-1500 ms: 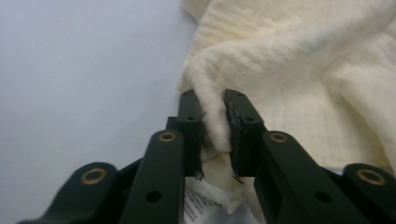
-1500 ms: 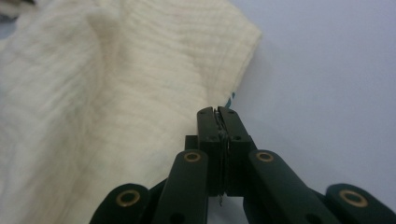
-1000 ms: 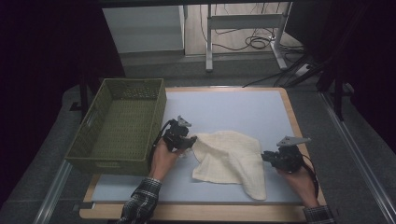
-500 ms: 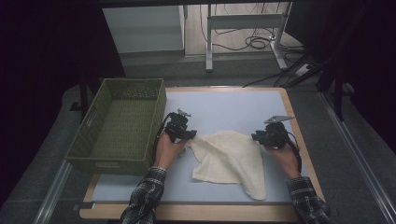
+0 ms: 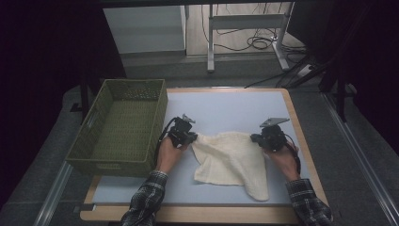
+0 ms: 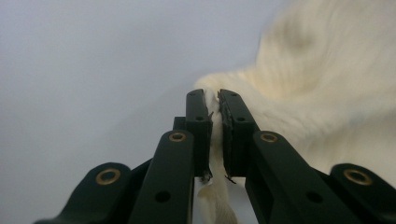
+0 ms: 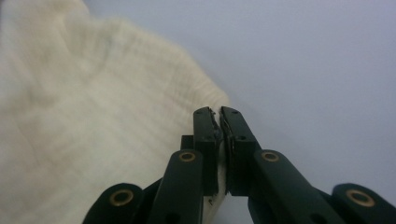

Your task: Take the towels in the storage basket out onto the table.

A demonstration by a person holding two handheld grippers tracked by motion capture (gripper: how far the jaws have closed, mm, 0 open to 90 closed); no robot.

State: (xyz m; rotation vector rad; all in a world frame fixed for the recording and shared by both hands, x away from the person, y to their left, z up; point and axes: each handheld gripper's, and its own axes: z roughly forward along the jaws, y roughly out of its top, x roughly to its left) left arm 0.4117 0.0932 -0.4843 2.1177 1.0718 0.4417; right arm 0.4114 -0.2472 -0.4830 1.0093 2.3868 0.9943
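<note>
A cream cloth [image 5: 233,160] lies crumpled on the pale blue table top [image 5: 226,106]. My left gripper [image 5: 194,137] is at the cloth's left corner; its jaws have just been closing and are shut on the cloth edge [image 6: 214,100], with fabric pinched between the pads. My right gripper [image 5: 254,138] is at the cloth's upper right corner; its jaws have also just closed and grip the cloth edge [image 7: 219,116]. The cloth [image 7: 93,116] spreads to the left in the right gripper view, and the cloth [image 6: 327,84] spreads right in the left gripper view.
An olive green woven basket [image 5: 124,125] stands at the table's left edge, close to my left hand. The wooden table rim [image 5: 301,141] runs just right of my right hand. Bare table lies beyond the cloth toward the far edge.
My right gripper moved left and forward from the cloth's lower right to its upper right corner and shut on it. The left gripper shifted slightly and shut on the left corner.
</note>
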